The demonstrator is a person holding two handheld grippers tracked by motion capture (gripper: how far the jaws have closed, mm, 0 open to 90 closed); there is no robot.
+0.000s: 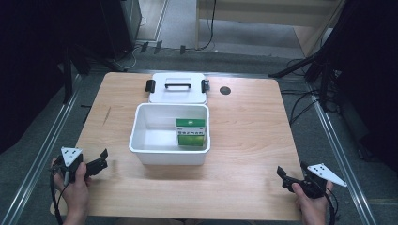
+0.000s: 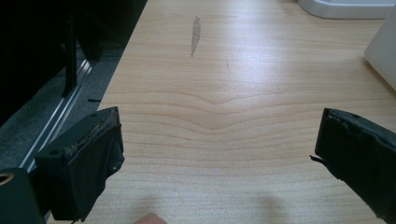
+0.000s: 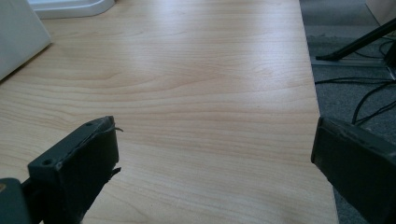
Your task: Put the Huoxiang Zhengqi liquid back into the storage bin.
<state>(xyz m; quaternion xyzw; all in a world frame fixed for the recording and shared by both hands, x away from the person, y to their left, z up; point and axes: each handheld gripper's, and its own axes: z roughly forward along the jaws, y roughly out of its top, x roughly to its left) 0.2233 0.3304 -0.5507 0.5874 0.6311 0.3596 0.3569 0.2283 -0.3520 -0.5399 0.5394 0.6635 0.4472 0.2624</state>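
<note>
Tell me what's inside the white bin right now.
The white bin holds one green and white box, standing against its right wall. The floor to its left is bare. Whatever might lie under the box or just behind the near wall is hidden.

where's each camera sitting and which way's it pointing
High view: above the person's side, looking forward and down on the table, white bin and lid; both hands show, left gripper, right gripper.
Left gripper view: rides the left gripper, looking along open jaws over bare wood; bin wall at right.
Right gripper view: rides the right gripper, jaws open, bin wall at left.
Both gripper views share the bin and tabletop.
</note>
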